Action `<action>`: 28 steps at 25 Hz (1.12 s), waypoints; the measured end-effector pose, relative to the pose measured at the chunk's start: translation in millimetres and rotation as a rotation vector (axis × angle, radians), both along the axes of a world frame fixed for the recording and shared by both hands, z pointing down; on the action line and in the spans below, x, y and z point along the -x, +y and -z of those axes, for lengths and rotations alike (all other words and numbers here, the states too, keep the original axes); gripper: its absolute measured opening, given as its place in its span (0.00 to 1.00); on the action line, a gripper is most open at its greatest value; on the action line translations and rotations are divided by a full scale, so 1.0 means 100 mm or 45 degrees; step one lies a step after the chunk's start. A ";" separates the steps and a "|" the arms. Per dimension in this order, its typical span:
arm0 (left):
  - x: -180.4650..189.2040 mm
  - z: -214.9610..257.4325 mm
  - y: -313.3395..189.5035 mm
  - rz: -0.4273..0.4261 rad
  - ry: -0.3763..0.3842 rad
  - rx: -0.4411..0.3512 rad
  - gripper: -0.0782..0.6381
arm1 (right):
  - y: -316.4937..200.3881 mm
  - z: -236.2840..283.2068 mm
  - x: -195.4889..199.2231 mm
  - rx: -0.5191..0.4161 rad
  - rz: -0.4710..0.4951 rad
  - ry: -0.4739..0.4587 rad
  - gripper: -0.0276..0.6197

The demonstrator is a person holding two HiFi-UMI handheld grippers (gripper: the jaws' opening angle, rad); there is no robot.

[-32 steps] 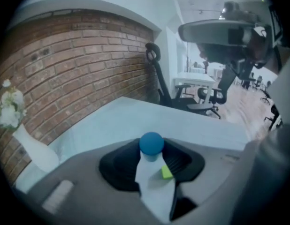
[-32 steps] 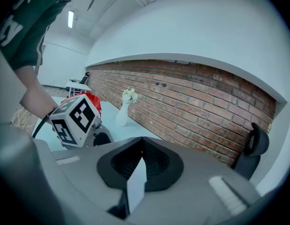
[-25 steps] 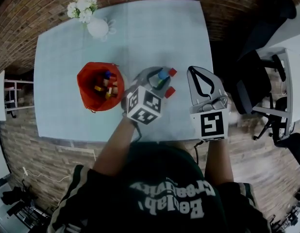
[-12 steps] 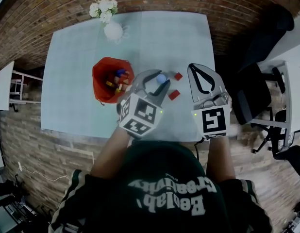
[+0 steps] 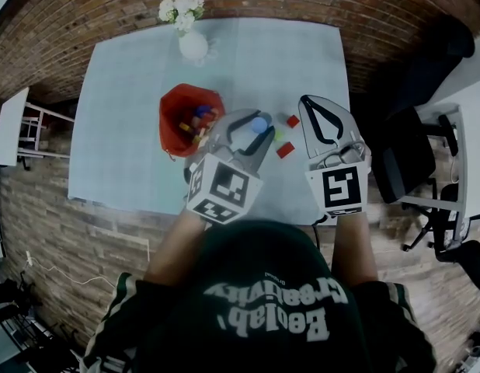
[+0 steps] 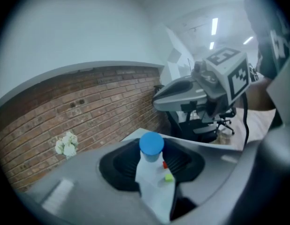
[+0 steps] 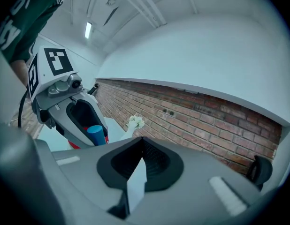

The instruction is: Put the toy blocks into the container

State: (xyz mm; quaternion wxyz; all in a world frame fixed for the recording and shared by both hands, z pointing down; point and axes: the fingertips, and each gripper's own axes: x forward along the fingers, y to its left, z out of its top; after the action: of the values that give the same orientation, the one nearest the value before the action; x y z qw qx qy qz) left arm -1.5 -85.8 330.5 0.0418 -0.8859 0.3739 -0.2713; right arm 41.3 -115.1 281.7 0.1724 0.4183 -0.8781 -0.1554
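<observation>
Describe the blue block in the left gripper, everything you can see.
The blue block is a short cylinder, plain matte blue, plastic or painted wood by its look. It stands roughly upright, round end up, pinched by its sides between the jaw tips of the left gripper; nothing else touches it. It seems to hang clear of the table, to the right of the red container and near a loose red block.

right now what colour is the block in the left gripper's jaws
Blue. The block shows best in the left gripper view.
</observation>
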 end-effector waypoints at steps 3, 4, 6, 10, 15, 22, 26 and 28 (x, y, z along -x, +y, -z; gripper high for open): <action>0.03 -0.01 -0.01 -0.002 0.002 0.003 0.31 | 0.00 -0.02 0.06 0.011 0.009 0.005 0.05; 0.04 -0.01 -0.02 -0.001 0.002 0.004 0.31 | 0.00 -0.02 0.08 0.011 0.011 0.006 0.05; 0.06 -0.01 -0.03 0.002 0.002 0.006 0.31 | -0.01 -0.03 0.10 0.009 0.015 0.009 0.05; 0.13 -0.02 -0.06 0.018 0.002 0.010 0.31 | -0.04 -0.05 0.15 0.010 0.023 0.013 0.05; 0.30 -0.03 -0.09 0.057 0.005 0.014 0.31 | -0.09 -0.08 0.32 0.017 0.056 0.013 0.05; 0.75 -0.05 -0.10 0.162 -0.007 0.023 0.31 | -0.12 -0.10 0.80 0.023 0.167 0.010 0.05; 1.04 -0.06 -0.09 0.226 -0.010 0.027 0.31 | -0.12 -0.12 1.12 0.025 0.233 0.009 0.05; 1.18 -0.07 -0.08 0.257 -0.010 0.030 0.31 | -0.12 -0.13 1.27 0.025 0.265 0.012 0.05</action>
State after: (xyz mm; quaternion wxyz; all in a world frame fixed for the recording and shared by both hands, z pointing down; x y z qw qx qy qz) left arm -119.7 -94.0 337.3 0.0053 -0.8432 0.4579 -0.2818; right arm -85.4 -127.1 294.2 0.1637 0.3222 -0.9176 -0.1658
